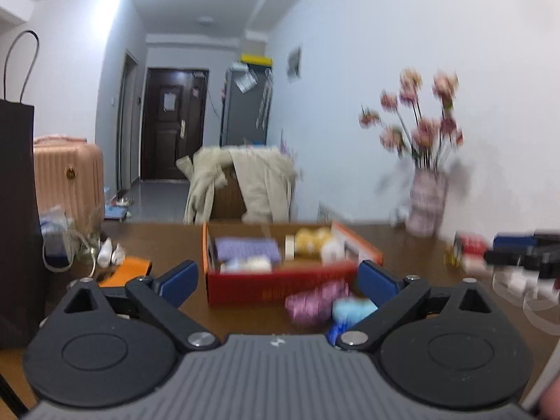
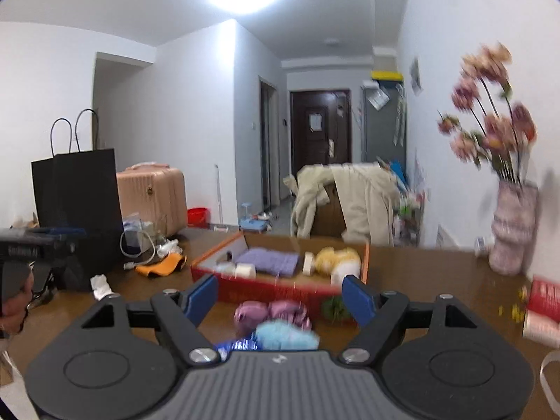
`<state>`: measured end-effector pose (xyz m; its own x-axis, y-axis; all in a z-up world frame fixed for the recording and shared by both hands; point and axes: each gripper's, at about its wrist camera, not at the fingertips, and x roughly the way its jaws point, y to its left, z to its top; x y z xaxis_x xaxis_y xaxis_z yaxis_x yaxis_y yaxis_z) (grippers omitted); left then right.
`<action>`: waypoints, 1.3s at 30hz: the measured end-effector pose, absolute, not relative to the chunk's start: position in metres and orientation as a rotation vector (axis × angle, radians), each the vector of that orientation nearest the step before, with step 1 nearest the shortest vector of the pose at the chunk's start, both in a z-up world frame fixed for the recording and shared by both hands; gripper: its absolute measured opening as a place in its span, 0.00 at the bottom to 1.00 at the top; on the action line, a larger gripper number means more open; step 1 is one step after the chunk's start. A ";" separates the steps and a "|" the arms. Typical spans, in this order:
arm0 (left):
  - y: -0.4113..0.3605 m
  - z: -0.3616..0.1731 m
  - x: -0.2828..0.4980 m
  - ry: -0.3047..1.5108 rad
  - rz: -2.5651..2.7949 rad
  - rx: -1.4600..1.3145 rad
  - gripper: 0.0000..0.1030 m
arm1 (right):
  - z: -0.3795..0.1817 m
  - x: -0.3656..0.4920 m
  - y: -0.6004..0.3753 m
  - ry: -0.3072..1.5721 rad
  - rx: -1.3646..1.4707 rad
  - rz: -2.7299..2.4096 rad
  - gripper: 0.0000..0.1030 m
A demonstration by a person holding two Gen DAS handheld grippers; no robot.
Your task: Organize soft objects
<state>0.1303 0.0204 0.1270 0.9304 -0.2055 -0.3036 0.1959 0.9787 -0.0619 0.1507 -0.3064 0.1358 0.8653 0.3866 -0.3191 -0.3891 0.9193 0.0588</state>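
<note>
**Both tools open over counter, yarn loose by box**

Left tool [image 1: 276,280]: jaws spread wide, nothing held, blue pads either side of box front. Right tool [image 2: 280,297]: same, wide open, empty, aimed at box and loose yarn.

Red/orange cardboard box [image 2: 280,292] on brown counter [image 2: 420,280], lid flap up at its 9 o'clock side in right view. Inside box: purple knit cloth [image 2: 269,260] toward 9 o'clock, yellow yarn ball [image 2: 337,259] toward 3 o'clock, white rolls [image 2: 245,270] at near edge; details blurred.

Outside box, on counter at its 6 o'clock: pink-purple yarn skeins [image 2: 271,313] touching box front, light blue yarn ball [image 2: 285,336] just beside them, nearer cam. Dark blue item [image 2: 234,344] at 7 o'clock of blue ball, partly hidden by tool body, can't tell what. Green fuzzy bit [image 2: 332,306] at 3 o'clock of pink skeins, against box front, blurred.

Left view: same pink-purple skeins [image 1: 315,301] and blue ball [image 1: 353,309] near the right-hand pad.

Rest of counter: pink vase w/ flowers [image 2: 512,227] at 3 o'clock by wall, black paper bag [image 2: 80,210] at 9 o'clock, orange cloth [image 2: 161,266] and white cable [image 2: 140,248] between bag and box. Pink suitcase [image 2: 157,196] behind bag. Beige coat [image 2: 350,203] draped over chair at 12 o'clock past counter.
</note>
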 end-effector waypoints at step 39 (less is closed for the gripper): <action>-0.029 -0.013 0.239 0.689 -0.432 -0.222 0.38 | 0.015 0.273 -0.235 0.677 0.066 0.429 0.37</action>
<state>0.2393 -0.0286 -0.0132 0.6884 -0.4546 -0.5652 0.3102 0.8889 -0.3371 0.2727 -0.2345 0.0148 0.6959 0.4057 -0.5925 -0.3633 0.9107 0.1968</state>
